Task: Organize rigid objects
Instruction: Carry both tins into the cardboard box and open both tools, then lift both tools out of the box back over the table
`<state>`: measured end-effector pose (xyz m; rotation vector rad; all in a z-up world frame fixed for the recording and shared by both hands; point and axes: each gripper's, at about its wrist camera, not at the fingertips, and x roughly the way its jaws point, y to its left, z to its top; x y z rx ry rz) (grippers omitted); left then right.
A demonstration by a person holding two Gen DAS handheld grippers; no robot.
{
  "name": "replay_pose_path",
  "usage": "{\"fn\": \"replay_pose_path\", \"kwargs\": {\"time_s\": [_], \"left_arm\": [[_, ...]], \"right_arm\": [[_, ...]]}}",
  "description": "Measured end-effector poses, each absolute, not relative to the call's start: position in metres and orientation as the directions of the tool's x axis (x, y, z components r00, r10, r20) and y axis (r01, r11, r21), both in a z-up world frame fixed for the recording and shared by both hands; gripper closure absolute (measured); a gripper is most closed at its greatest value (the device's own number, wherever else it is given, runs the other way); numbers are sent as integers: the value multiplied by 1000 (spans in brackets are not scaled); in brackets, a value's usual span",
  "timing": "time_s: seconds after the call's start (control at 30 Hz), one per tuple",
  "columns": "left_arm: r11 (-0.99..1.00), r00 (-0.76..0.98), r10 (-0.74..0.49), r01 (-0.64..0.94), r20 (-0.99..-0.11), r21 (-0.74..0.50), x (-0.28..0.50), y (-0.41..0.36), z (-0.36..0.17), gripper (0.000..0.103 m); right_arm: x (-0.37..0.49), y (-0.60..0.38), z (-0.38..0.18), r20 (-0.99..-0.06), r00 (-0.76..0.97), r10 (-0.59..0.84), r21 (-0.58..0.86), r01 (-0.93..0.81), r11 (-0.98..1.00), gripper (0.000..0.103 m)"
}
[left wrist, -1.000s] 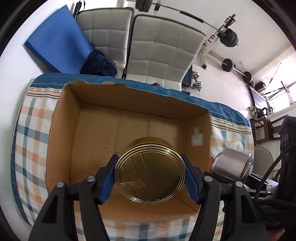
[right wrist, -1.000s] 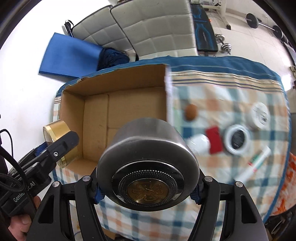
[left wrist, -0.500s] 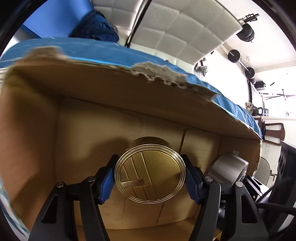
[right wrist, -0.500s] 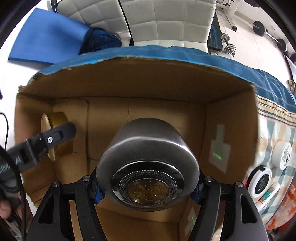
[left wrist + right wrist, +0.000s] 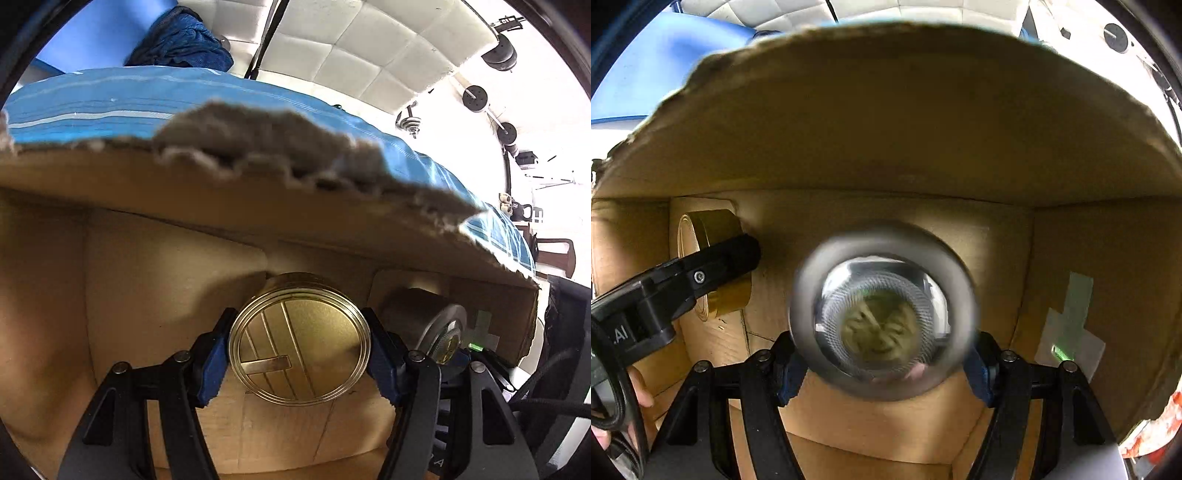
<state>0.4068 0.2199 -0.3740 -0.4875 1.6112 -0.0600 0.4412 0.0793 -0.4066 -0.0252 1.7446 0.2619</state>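
Both my tongs are down inside the cardboard box, my left tongs grasping the gold tin and my right tongs the steel canister, neither released yet.

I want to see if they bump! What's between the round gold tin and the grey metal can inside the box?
Only the left gripper's right finger and bare cardboard box floor, seen in the right wrist view.
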Motion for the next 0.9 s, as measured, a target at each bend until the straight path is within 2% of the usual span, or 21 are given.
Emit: {"fn": "replay_pose_path", "kwargs": {"time_s": [0.13, 0.3, 0.43, 0.5, 0.57, 0.9], "left_arm": [[899, -17, -347, -289, -938, -328, 404, 225, -365, 34], [909, 0, -317, -286, -949, -303, 395, 231, -350, 21], [917, 8, -294, -279, -956, -285, 378, 238, -335, 20], [933, 16, -250, -261, -968, -246, 367, 244, -326, 7], [948, 36, -201, -245, -979, -204, 354, 250, -316, 1], [971, 176, -113, -190, -978, -146, 298, 255, -249, 1]], "right_arm": [[444, 77, -401, -974, -190, 127, 158, -154, 975, 25], [438, 77, -388, -975, -185, 126, 156, -158, 975, 18], [428, 82, -375, -977, -171, 125, 153, -157, 976, 9], [420, 86, -367, -982, -154, 108, 132, -153, 979, 0], [404, 90, -354, -986, -131, 106, 126, -159, 979, 0], [346, 91, -315, -985, -64, 162, 170, -134, 976, 0]]}}
